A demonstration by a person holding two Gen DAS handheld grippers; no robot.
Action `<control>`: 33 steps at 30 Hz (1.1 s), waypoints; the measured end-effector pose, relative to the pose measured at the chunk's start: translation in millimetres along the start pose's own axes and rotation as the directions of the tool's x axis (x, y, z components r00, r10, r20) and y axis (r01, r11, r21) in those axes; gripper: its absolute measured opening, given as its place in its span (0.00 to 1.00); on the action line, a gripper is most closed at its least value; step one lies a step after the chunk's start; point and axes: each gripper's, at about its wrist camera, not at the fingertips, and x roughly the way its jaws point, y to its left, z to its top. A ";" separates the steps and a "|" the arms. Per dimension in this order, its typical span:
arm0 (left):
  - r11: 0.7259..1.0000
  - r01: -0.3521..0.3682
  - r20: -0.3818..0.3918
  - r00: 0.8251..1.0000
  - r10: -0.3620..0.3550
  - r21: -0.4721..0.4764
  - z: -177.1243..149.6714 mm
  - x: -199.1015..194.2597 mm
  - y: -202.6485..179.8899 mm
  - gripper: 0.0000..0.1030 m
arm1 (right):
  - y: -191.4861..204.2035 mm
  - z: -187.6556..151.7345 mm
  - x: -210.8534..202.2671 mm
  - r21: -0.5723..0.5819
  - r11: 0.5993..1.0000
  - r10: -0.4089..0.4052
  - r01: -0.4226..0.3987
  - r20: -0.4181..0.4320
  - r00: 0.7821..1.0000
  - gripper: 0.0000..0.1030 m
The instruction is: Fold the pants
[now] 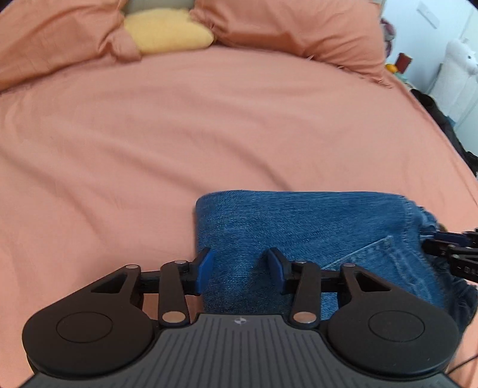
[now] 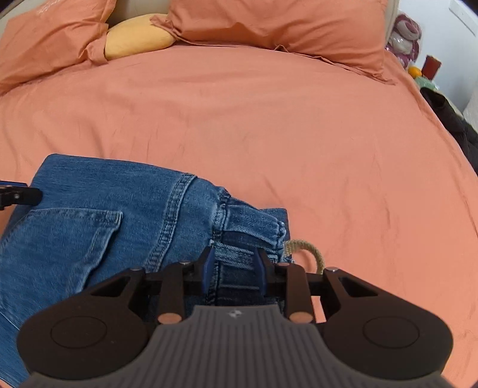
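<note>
Blue denim pants (image 1: 313,235) lie folded on the salmon bedsheet (image 1: 149,143). My left gripper (image 1: 240,265) is open, its blue pads over the folded left end of the denim, holding nothing. In the right wrist view the pants (image 2: 98,226) show a back pocket and seam, with the waistband and a beige drawstring (image 2: 310,253) at their right end. My right gripper (image 2: 234,268) is open over the waistband. The right gripper also shows at the right edge of the left wrist view (image 1: 448,247).
Two salmon pillows (image 2: 269,27) and a yellow cushion (image 2: 134,35) lie at the head of the bed. Dark clothing (image 2: 454,119) and small items sit off the bed's right edge. The bedsheet (image 2: 298,134) stretches beyond the pants.
</note>
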 end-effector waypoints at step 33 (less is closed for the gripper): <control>0.998 -0.044 -0.092 0.995 0.048 0.040 -156.0 -83.7 -25.6 0.50 | -4.5 -126.0 -65.8 -0.034 0.999 0.023 -0.023 -0.006 1.000 0.33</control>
